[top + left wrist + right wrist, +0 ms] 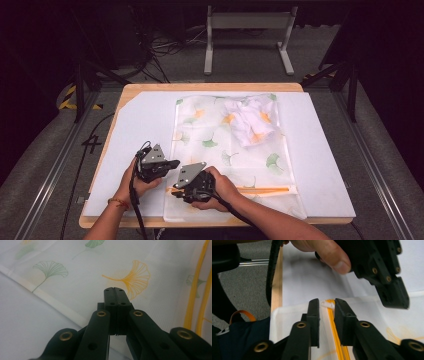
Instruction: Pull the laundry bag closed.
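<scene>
The ginkgo-print bag (230,145) lies flat on the white sheet (135,125) covering the desk (150,87), a crumpled white cloth (250,120) inside its far end. The left gripper (172,163) hovers over the bag's near-left edge, fingers pressed together. The right gripper (327,305) has its fingers spread astride the orange zip strip (334,325) at the near-left corner, a white tab (327,304) between their tips

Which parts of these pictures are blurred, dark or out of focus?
High view: the table is brightly lit, the floor behind falls into darkness. Left gripper view: the jaws are sharp, the leaf-print bag behind them soft. Right gripper view: the left gripper and the thumb near the lens are blurred.
</scene>
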Demonstrator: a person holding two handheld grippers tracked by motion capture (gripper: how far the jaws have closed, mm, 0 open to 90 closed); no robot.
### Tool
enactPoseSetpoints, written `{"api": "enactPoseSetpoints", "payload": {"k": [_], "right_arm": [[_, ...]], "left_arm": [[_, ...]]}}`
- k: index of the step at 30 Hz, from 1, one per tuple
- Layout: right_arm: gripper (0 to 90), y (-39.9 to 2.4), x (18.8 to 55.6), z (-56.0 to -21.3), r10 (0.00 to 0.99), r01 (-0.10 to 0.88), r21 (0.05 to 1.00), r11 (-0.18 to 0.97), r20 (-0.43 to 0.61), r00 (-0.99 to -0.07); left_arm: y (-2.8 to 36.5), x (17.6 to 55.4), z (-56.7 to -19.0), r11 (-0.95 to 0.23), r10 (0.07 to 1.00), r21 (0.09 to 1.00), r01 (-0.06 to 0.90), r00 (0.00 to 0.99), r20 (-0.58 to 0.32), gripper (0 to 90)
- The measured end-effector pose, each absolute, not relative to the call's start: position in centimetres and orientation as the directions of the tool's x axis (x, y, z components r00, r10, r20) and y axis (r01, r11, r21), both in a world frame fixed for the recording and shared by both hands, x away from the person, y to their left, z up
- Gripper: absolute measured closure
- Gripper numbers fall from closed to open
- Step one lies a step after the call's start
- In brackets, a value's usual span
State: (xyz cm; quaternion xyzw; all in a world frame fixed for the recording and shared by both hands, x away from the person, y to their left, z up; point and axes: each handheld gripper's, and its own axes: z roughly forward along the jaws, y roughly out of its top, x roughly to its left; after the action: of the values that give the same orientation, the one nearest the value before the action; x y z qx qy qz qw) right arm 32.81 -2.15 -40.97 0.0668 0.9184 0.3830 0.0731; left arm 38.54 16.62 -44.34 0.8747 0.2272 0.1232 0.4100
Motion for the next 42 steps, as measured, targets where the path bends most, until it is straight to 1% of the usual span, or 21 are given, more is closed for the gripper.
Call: {"api": "enactPoseSetpoints", "payload": {"k": [2, 3, 7, 8, 11, 16, 17, 18, 19, 23, 29, 30, 35, 37, 38, 39, 42], "right_arm": [[71.8, -1.7, 32.9, -41.2, 0.177, 0.071, 0.705, 0.705, -0.077, -0.981], [69.4, -1.0, 33.2, -41.5, 0.180, 0.090, 0.692, 0.716, -0.059, -0.982], [68.4, -0.2, 33.6, -42.2, 0.185, 0.102, 0.674, 0.731, -0.052, -0.981], [63.6, 0.3, 34.0, -42.6, 0.195, 0.122, 0.667, 0.735, -0.035, -0.980], [63.2, 0.7, 34.1, -43.0, 0.196, 0.125, 0.663, 0.738, -0.033, -0.980], [63.5, 1.2, 34.3, -43.3, 0.212, 0.126, 0.654, 0.746, -0.053, -0.976], [65.4, 1.3, 34.4, -43.3, 0.219, 0.134, 0.649, 0.749, -0.051, -0.974], [72.9, 1.3, 34.5, -43.3, 0.217, 0.128, 0.648, 0.751, -0.059, -0.974], [72.9, 1.3, 34.5, -43.3, 0.217, 0.128, 0.648, 0.751, -0.059, -0.974], [82.7, 1.1, 34.6, -43.2, 0.221, 0.123, 0.645, 0.754, -0.074, -0.972], [83.3, 0.7, 34.5, -43.0, 0.234, 0.136, 0.670, 0.730, -0.058, -0.970], [83.3, 0.5, 34.7, -43.0, 0.243, 0.151, 0.677, 0.721, -0.043, -0.969], [81.7, 0.0, 35.0, -42.8, 0.270, 0.182, 0.692, 0.698, -0.020, -0.963], [82.5, -0.3, 35.1, -42.8, 0.275, 0.186, 0.692, 0.698, -0.019, -0.961], [85.5, -0.7, 35.2, -42.8, 0.285, 0.184, 0.684, 0.706, -0.036, -0.958], [86.3, -0.9, 35.2, -42.8, 0.289, 0.188, 0.684, 0.705, -0.034, -0.957], [85.0, -1.3, 35.5, -42.9, 0.294, 0.207, 0.687, 0.696, -0.011, -0.956]], "left_arm": [[16.7, 38.6, -44.5, -0.562, 0.497, 0.771, 0.299, 0.867, 0.026, 90.0], [16.8, 38.7, -44.7, -0.566, 0.497, 0.765, 0.307, 0.867, 0.021, 90.0], [16.9, 38.9, -45.1, -0.578, 0.493, 0.752, 0.317, 0.870, 0.012, 90.0], [17.0, 39.0, -45.3, -0.584, 0.500, 0.742, 0.329, 0.866, 0.009, 90.0], [17.1, 39.1, -45.4, -0.580, 0.506, 0.740, 0.340, 0.863, 0.000, 89.1], [16.8, 39.1, -45.4, -0.589, 0.484, 0.738, 0.329, 0.875, -0.004, 89.1], [16.7, 39.1, -45.5, -0.598, 0.486, 0.731, 0.329, 0.874, 0.004, 89.1], [16.7, 39.2, -45.4, -0.599, 0.490, 0.727, 0.336, 0.872, 0.001, 89.9], [16.7, 39.2, -45.4, -0.599, 0.490, 0.727, 0.336, 0.872, 0.001, 90.0], [16.6, 39.1, -45.4, -0.613, 0.489, 0.718, 0.330, 0.872, 0.017, 90.0], [16.4, 39.0, -45.3, -0.610, 0.498, 0.717, 0.337, 0.867, 0.017, 90.0], [16.3, 39.0, -45.2, -0.624, 0.493, 0.710, 0.326, 0.869, 0.034, 90.0], [16.3, 39.0, -45.3, -0.616, 0.495, 0.716, 0.328, 0.868, 0.028, 90.0], [16.3, 39.0, -45.3, -0.619, 0.494, 0.714, 0.327, 0.869, 0.030, 90.0], [16.3, 39.0, -45.3, -0.619, 0.495, 0.714, 0.328, 0.868, 0.031, 90.0], [16.3, 39.0, -45.3, -0.619, 0.495, 0.714, 0.328, 0.868, 0.031, 90.0], [16.3, 39.0, -45.3, -0.615, 0.494, 0.716, 0.331, 0.869, 0.023, 90.0]]}}
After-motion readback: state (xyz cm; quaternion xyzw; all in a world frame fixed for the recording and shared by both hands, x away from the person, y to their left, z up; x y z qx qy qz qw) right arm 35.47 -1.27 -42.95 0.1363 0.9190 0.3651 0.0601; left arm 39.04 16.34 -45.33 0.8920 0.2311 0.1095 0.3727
